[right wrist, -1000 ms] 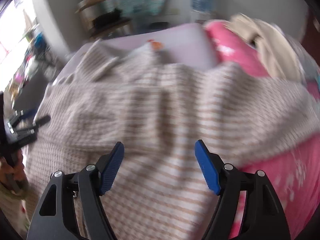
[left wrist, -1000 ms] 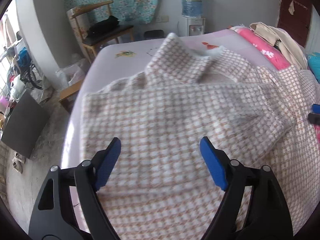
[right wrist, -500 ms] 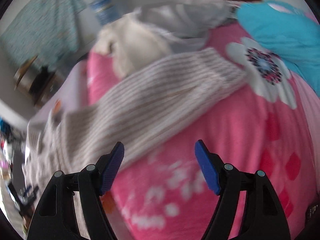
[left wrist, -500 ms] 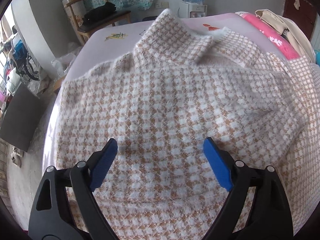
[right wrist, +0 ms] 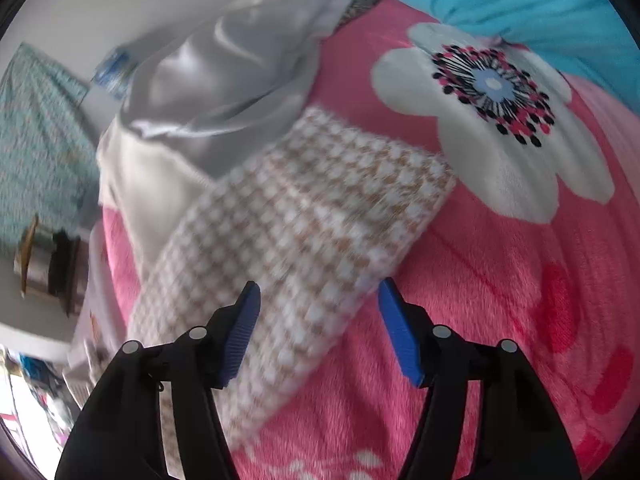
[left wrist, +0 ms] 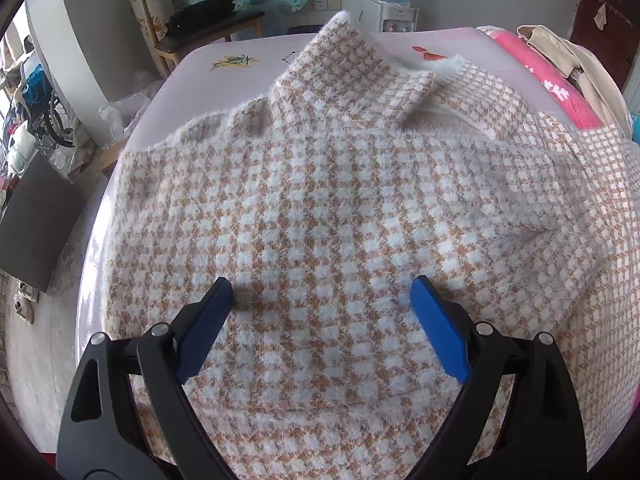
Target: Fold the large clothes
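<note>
**Reaching for the far sleeve**

We are working left to right. In the left wrist view the checked sweater is lying spread over the lilac sheet, its collar at twelve o'clock, one sleeve already folded across the chest and the other running off at three o'clock. Compared with a second ago we are sitting lower and closer over the body of the garment, and the picture is sharper. The left gripper has just been opening its jaws, and they are now standing wide apart over the knit, clamping nothing; whether the tips are brushing the pile we cannot tell. A wooden chair is standing at eleven o'clock and a water dispenser at twelve.

In the right wrist view the change is larger: a second ago we were looking across the sweater's body, and now we are looking down on the end of its loose sleeve, which is lying on the pink flowered blanket, beside a pale grey garment at eleven o'clock. The right gripper has just been closing its jaws; they are now about half open, straddling the sleeve's width near the cuff without pinching it yet.

We are judging that this sleeve is the next thing to be gripped and carried back over the chest.
</note>
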The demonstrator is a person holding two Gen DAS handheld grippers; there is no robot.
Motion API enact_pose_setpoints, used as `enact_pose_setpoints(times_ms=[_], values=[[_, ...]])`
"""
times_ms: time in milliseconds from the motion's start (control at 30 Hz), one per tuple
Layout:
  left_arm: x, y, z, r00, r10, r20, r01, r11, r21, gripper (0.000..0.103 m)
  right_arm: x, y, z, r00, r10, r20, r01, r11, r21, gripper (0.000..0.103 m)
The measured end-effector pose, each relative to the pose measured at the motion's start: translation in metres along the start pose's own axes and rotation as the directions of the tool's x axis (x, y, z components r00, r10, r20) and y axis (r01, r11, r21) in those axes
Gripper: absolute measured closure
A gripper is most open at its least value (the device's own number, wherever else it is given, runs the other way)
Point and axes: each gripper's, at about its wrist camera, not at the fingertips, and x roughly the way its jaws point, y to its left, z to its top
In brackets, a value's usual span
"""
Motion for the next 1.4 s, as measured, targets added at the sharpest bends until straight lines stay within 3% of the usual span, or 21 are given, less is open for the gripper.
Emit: enact_pose_setpoints(times_ms=[100, 367, 467, 633, 867, 1000, 1200, 1300, 1400], values=[[-0.001, 0.0, 0.0, 1.0, 0.001, 0.004, -0.001, 1.0, 0.003, 0.015, 0.007, -0.009, 0.003, 1.0, 0.019, 0.006, -0.02, 0.999, 0.049, 0.053], [-0.001, -0.004, 0.001, 1.0, 0.021, 0.023, -0.022, 1.0, 0.011, 0.016, -0.007, -0.009, -0.006, 0.997, 0.029, 0.065, -0.031, 0.999, 0.023, 0.092], [-0.002, -0.006, 0.001, 0.999, 0.033, 0.034, -0.034, 0.999, 0.022, 0.017, -0.03, 0.008, -0.01, 0.992, 0.006, 0.127, -0.001, 0.999, -0.037, 0.094], [-0.008, -0.006, 0.004, 0.997, 0.05, 0.064, -0.052, 0.998, 0.032, 0.029, -0.087, 0.041, -0.021, 0.971, 0.021, 0.24, 0.014, 0.99, -0.141, 0.094], [-0.025, 0.011, 0.003, 0.997, 0.012, 0.07, -0.011, 1.0, -0.01, 0.06, -0.178, 0.114, -0.055, 0.916, 0.145, 0.375, -0.005, 0.937, -0.35, 0.094], [-0.037, 0.026, -0.004, 0.997, -0.028, 0.078, 0.031, 0.999, -0.038, 0.076, -0.22, 0.175, -0.088, 0.883, 0.237, 0.406, -0.013, 0.876, -0.483, 0.094], [-0.051, 0.051, -0.02, 0.995, -0.066, 0.078, 0.072, 0.995, -0.074, 0.085, -0.257, 0.261, -0.156, 0.856, 0.388, 0.342, -0.09, 0.763, -0.64, 0.094], [-0.06, 0.067, -0.029, 0.994, -0.078, 0.083, 0.086, 0.992, -0.095, 0.085, -0.256, 0.305, -0.2, 0.848, 0.458, 0.269, -0.137, 0.678, -0.722, 0.094], [-0.068, 0.086, -0.04, 0.993, -0.088, 0.081, 0.097, 0.988, -0.116, 0.085, -0.239, 0.348, -0.254, 0.85, 0.509, 0.137, -0.212, 0.568, -0.795, 0.094]])
